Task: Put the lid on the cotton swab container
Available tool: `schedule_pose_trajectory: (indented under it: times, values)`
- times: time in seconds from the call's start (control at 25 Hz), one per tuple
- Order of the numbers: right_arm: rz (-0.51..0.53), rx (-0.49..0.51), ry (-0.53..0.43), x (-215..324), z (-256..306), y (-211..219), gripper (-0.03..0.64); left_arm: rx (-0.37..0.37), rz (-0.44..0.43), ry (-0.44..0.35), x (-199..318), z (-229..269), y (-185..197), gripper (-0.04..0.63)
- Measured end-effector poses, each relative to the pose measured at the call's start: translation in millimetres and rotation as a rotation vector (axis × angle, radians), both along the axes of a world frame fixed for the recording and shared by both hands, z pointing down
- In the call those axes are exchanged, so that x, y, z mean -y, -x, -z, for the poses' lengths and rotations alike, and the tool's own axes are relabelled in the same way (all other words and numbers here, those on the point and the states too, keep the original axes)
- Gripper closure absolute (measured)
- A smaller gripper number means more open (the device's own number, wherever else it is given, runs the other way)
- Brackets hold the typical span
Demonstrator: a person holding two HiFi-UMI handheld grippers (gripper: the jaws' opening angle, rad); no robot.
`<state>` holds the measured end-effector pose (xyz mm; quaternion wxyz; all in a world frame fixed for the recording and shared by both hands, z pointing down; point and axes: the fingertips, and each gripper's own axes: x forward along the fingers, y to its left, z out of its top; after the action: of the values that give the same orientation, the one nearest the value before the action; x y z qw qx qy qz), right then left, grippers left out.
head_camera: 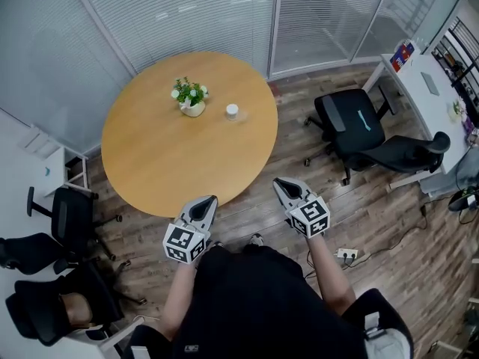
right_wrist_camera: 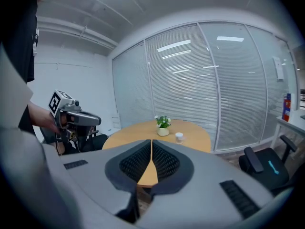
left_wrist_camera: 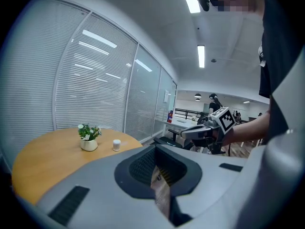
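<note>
While each gripper view shows its jaws pressed together on nothing, only the head view shows the left gripper [head_camera: 209,200] and right gripper [head_camera: 279,182] by the round table's [head_camera: 165,155] near edge. The cotton swab container [head_camera: 232,111] stands far across it, beside a potted plant [head_camera: 190,96]. It is too small to tell its lid.

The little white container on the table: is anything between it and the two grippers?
Nothing visible. Only bare table lies between the left gripper, the right gripper and the container; the potted plant stands beside it, off the path.
</note>
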<state>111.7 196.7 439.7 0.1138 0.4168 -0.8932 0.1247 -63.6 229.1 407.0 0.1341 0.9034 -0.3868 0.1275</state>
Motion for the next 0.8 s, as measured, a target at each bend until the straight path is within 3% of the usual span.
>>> schedule_pose_trajectory:
  times: [0.8]
  values:
    - [-0.080,-0.034,0.037,26,-13,-30,0.609,-0.040,-0.085,0.021,54,-14,-33,0.589]
